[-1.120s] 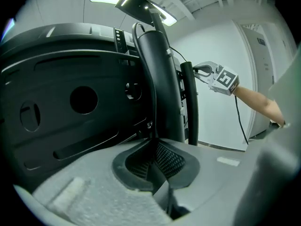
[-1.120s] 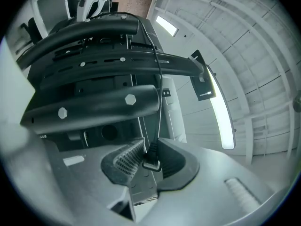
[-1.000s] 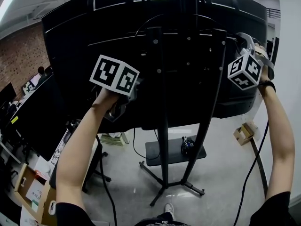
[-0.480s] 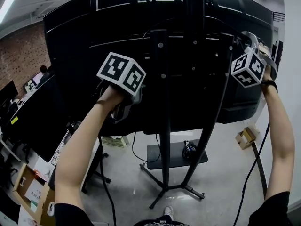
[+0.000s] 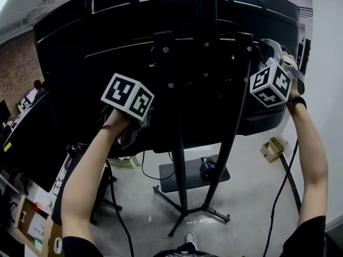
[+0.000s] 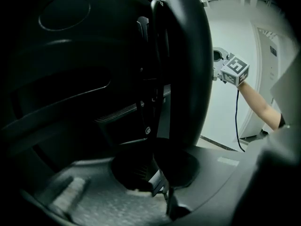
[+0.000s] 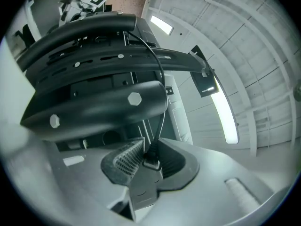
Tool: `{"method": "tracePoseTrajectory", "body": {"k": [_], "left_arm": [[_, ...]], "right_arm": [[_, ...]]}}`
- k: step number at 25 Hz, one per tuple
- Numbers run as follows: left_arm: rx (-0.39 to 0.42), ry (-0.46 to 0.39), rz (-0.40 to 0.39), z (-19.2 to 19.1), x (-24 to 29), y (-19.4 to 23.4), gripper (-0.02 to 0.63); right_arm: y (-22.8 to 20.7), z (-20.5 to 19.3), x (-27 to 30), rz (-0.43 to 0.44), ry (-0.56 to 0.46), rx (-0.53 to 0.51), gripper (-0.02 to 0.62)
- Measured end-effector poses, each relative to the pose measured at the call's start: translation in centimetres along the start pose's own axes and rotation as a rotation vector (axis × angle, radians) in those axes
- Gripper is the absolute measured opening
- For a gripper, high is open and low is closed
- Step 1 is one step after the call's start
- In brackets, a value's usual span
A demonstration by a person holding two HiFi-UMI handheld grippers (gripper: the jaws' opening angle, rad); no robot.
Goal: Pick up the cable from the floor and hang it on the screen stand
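Behind the screen's (image 5: pixel 80 63) dark back, the left gripper (image 6: pixel 160 185), clenched on the cable (image 7: pixel 162 114), is sinking lower than a second ago. The right gripper (image 7: pixel 149 166) is grasping the cable's other end, likely settling it onto the screen stand (image 5: pixel 178 159) above those fingers.

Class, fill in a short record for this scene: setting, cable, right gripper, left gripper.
Setting: rear of a large screen on its stand
Cable: black cable runs up onto the stand
Right: right gripper, fingers closed on the cable's plug end
Left: left gripper, fingers together; any hold too dark to tell
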State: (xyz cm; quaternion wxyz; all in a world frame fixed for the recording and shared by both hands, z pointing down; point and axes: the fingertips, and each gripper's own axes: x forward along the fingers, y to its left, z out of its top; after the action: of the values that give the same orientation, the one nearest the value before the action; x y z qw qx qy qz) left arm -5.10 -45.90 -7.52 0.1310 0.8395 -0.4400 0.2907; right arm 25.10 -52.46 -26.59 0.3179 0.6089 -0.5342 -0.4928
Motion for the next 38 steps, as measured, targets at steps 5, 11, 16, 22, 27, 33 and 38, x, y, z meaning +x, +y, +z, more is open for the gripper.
{"method": "tracePoseTrajectory", "body": {"k": [5, 11, 16, 22, 27, 33, 38], "left_arm": [[0.021, -0.060, 0.016, 0.8, -1.1, -0.6, 0.020], [0.044, -0.126, 0.052, 2.0, -2.9, -1.1, 0.021], [0.044, -0.162, 0.071, 2.1, -2.8, -1.3, 0.021], [0.081, -0.230, 0.148, 2.2, -2.7, -0.7, 0.023], [0.152, -0.304, 0.282, 1.9, -3.8, -0.6, 0.054], [0.159, -0.379, 0.344, 1.6, -6.2, -1.2, 0.079], [0.159, -0.429, 0.341, 0.8, -7.4, -2.7, 0.100]], "right_arm": [[1.1, -0.6, 0.1, 0.108, 0.053, 0.104, 0.092], [3.6, -0.7, -0.8, 0.193, 0.067, 0.170, 0.094], [5.8, -0.4, -1.4, 0.217, 0.056, 0.204, 0.092], [6.2, -0.7, -2.1, 0.160, 0.032, 0.194, 0.095], [5.9, -1.2, -3.7, 0.075, 0.011, 0.197, 0.115], [5.6, -1.6, -6.5, 0.070, 0.022, 0.296, 0.118], [7.0, 0.3, -9.4, 0.126, -0.015, 0.373, 0.114]]}}
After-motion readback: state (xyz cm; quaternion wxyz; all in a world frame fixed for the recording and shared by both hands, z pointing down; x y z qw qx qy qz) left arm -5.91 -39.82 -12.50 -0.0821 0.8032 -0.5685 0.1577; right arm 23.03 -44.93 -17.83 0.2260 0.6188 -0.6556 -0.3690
